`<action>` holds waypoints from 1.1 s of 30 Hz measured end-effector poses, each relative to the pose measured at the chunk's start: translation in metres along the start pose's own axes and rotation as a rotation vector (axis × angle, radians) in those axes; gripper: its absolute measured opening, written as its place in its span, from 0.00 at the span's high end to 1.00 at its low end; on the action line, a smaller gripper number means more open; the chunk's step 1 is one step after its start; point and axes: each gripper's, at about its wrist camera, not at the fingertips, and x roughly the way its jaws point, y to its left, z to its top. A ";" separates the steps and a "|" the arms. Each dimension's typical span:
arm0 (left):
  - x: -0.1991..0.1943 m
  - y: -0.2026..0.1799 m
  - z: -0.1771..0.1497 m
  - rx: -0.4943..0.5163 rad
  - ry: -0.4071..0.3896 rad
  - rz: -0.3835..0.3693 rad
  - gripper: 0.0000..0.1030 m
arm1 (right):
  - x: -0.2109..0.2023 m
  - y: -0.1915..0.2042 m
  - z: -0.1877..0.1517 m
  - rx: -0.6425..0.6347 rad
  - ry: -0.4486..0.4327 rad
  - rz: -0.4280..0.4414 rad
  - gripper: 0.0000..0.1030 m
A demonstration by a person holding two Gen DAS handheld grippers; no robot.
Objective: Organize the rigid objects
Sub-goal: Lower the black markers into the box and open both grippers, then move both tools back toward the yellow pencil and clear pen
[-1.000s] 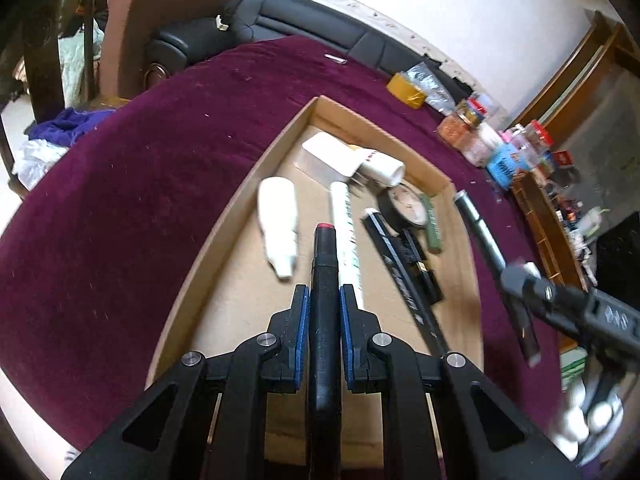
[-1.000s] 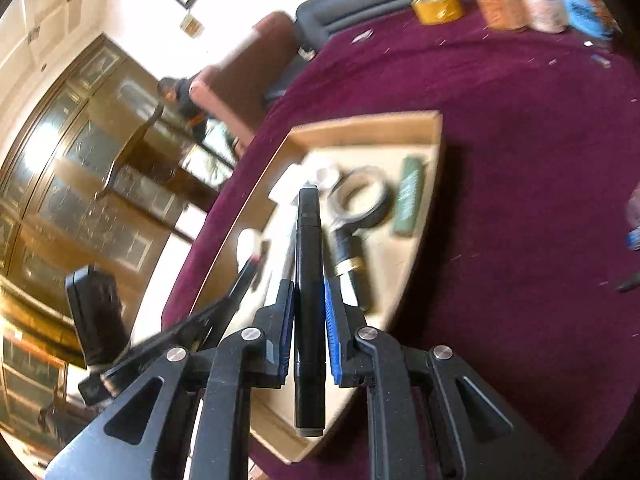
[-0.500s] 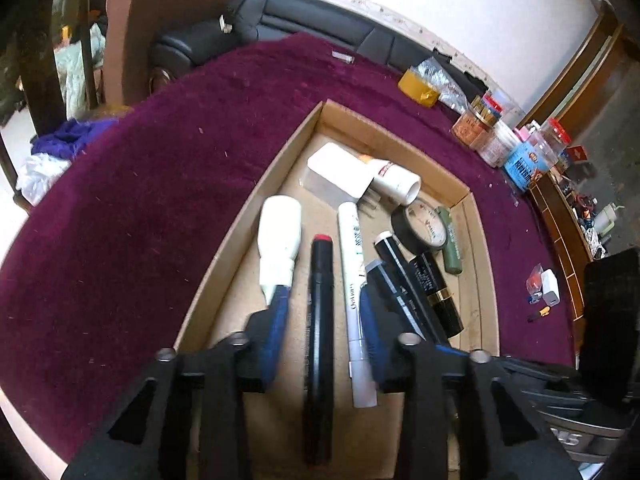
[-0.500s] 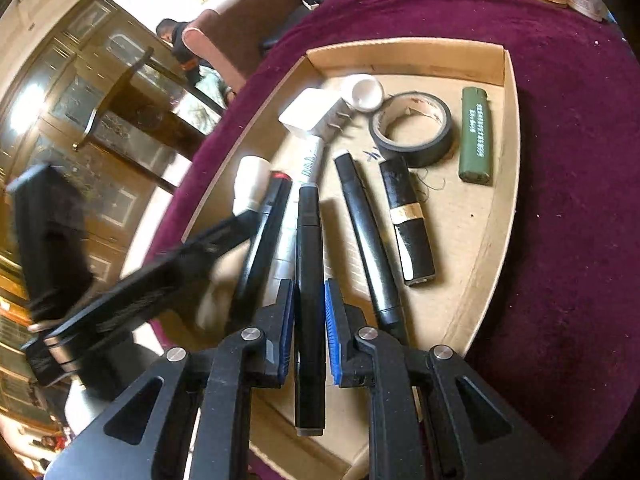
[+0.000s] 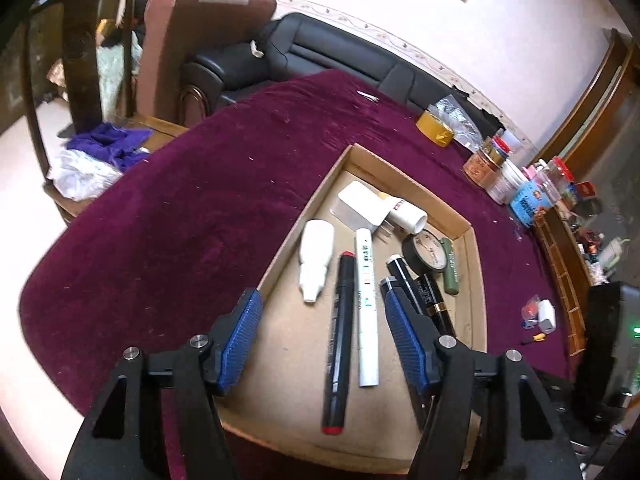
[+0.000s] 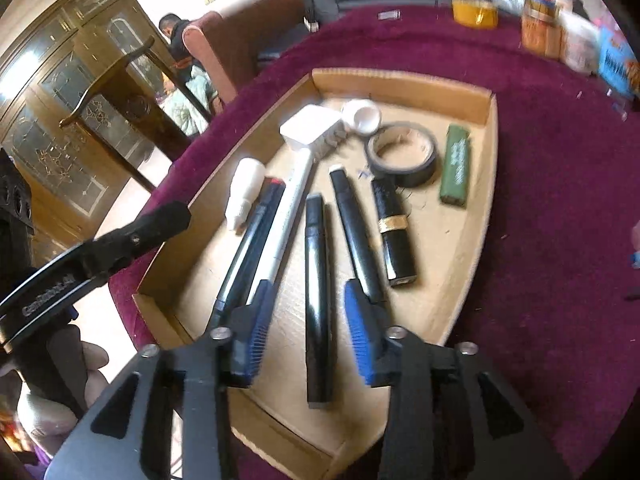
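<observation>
Lying flat in the cardboard tray, the black pen sits free between the right gripper jaws, which have just been opening; the left gripper likewise stands released over the red-capped marker; a careless withdrawal could knock either pen askew against its close-packed neighbours.

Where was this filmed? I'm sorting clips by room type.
Probably a home living or dining room: a black leather sofa along the wall, a glass-fronted wooden cabinet, and a table under a maroon cloth holding a cardboard tray of pens.
</observation>
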 end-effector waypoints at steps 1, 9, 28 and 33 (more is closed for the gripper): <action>-0.003 -0.002 -0.001 0.006 -0.009 0.015 0.43 | -0.007 0.000 -0.002 -0.009 -0.023 -0.015 0.56; -0.025 -0.031 -0.015 0.110 -0.121 0.193 0.33 | -0.036 -0.012 -0.015 -0.001 -0.112 -0.059 0.53; -0.023 -0.101 -0.040 0.284 -0.113 0.285 0.33 | -0.069 -0.059 -0.037 0.113 -0.182 -0.051 0.53; -0.020 -0.120 -0.047 0.330 -0.102 0.286 0.33 | -0.077 -0.073 -0.042 0.136 -0.196 -0.044 0.53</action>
